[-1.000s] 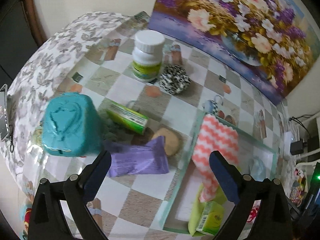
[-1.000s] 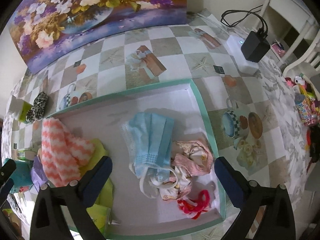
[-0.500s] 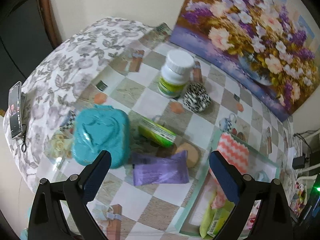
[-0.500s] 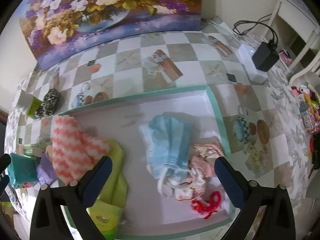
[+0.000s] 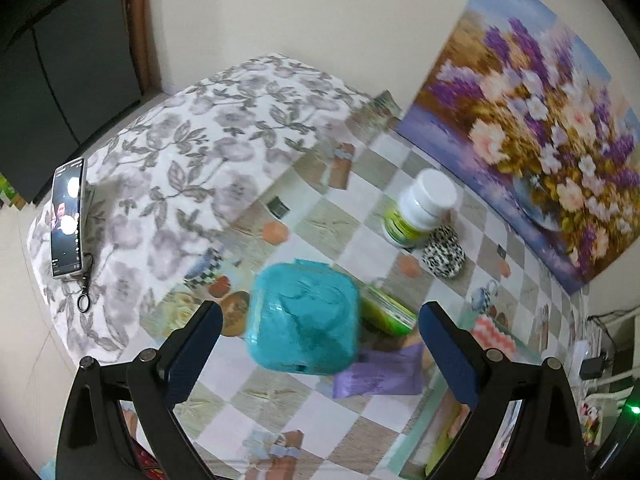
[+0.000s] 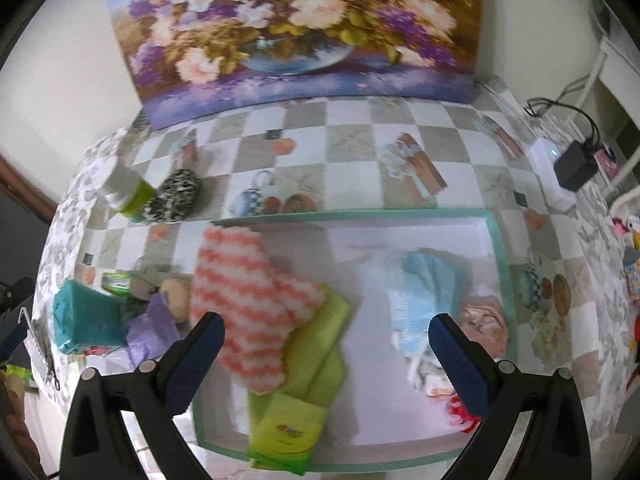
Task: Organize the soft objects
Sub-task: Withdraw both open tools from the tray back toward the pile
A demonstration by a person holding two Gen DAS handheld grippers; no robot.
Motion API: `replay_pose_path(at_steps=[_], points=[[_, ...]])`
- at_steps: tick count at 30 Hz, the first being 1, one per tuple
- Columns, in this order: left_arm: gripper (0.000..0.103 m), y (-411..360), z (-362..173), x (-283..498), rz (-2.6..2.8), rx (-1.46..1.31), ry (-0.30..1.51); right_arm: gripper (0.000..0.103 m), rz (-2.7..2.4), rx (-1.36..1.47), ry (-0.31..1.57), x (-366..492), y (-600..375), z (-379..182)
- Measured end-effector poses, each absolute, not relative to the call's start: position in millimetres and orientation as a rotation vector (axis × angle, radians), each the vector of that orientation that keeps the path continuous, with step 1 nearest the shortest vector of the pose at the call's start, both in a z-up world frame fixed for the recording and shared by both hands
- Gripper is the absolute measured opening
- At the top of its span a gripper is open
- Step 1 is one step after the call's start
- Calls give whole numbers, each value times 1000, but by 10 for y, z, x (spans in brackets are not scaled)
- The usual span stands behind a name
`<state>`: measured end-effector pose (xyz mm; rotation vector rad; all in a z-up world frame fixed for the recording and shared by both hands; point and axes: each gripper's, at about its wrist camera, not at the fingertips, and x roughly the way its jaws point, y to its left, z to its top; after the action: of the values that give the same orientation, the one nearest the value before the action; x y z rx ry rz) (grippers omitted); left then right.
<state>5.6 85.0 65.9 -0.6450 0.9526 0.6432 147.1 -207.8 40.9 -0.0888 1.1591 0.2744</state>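
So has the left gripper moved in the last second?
Yes. The left gripper has pulled back and swung left: the teal pack now sits between its open jaws, and the tray has slid to the right edge.

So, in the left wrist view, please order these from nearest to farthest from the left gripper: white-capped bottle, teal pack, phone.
1. Teal pack, between the open fingers of the left gripper.
2. White-capped bottle, farther ahead, right.
3. Phone, far left, on the floral cloth.
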Motion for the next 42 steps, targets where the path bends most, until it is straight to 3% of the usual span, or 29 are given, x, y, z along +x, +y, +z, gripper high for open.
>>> replay_pose_path(at_steps=[42], points=[[98, 1525, 247, -180, 666, -806, 998, 103, 609, -439, 1227, 786, -248, -441]])
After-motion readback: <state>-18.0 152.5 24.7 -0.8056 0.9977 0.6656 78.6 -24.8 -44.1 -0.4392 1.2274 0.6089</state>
